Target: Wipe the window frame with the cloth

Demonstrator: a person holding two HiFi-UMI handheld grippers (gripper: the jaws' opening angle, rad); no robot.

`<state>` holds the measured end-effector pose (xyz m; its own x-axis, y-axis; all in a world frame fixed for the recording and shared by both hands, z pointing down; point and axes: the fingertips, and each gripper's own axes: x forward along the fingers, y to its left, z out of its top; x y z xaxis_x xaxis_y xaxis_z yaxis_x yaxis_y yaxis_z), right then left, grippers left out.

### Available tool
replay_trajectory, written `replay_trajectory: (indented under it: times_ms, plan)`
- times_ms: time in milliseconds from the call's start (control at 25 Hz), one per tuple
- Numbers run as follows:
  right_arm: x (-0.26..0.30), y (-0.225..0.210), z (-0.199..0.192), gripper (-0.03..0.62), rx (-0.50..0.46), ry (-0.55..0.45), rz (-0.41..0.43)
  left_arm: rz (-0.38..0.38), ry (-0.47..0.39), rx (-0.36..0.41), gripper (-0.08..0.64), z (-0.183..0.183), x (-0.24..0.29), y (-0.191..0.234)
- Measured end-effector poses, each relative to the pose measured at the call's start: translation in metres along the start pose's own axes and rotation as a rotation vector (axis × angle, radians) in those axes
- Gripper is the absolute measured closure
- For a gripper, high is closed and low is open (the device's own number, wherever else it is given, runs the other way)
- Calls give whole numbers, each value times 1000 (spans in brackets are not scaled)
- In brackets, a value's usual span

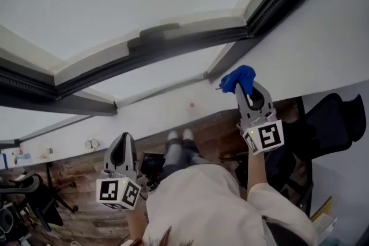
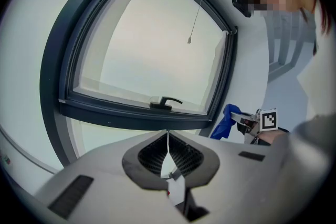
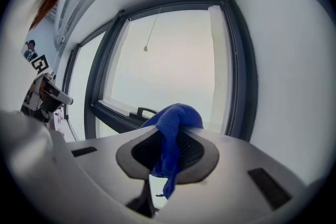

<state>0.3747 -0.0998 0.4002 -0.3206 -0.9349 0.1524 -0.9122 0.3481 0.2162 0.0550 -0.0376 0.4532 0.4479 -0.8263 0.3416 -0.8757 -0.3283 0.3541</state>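
Window frame (image 1: 173, 49), dark, runs across the head view around a pale pane, with a dark handle (image 1: 158, 30) on its bar. At the left, the left gripper (image 1: 122, 138) is held well below the frame. In the left gripper view its fingers (image 2: 169, 162) are pressed together, pointing at the handle (image 2: 165, 103) on the frame's lower bar (image 2: 131, 113). To the right, the right gripper (image 1: 248, 88) is raised towards the frame's corner. Its fingers pinch the blue cloth (image 1: 237, 78), which bunches above the tips and hangs down between them (image 3: 176, 118). The cloth sits just beside that corner; whether it touches the frame I cannot tell. A black office chair (image 1: 328, 124) stands at the far right.
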Motion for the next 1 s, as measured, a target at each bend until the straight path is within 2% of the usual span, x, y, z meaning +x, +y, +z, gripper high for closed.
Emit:
replay_trajectory:
  times_ms: [120, 240, 400, 560, 640, 760, 920, 1000]
  plan:
    - [18, -1, 20, 538, -24, -15, 14, -36, 47, -12, 549, -5, 8, -13]
    - [16, -23, 73, 538, -54, -58, -16, -123, 45, 10, 549, 12, 13, -47]
    - [17, -100, 175, 538, -154, -187, -182, -228, 5, 40, 549, 38, 37, -85]
    - [13, -173, 285, 538, -207, -295, -345, -323, -31, 94, 549, 64, 54, -109]
    - [17, -210, 324, 538, -249, -289, -431, -336, -50, 106, 549, 72, 57, -114]
    - [38, -252, 355, 538, -346, -225, -543, -326, -79, 105, 549, 82, 56, -111]
    - [61, -270, 376, 538, -545, -165, -644, -281, -95, 77, 549, 88, 55, -100]
    - [68, -272, 379, 537, -604, -155, -686, -260, -96, 65, 549, 88, 55, -94]
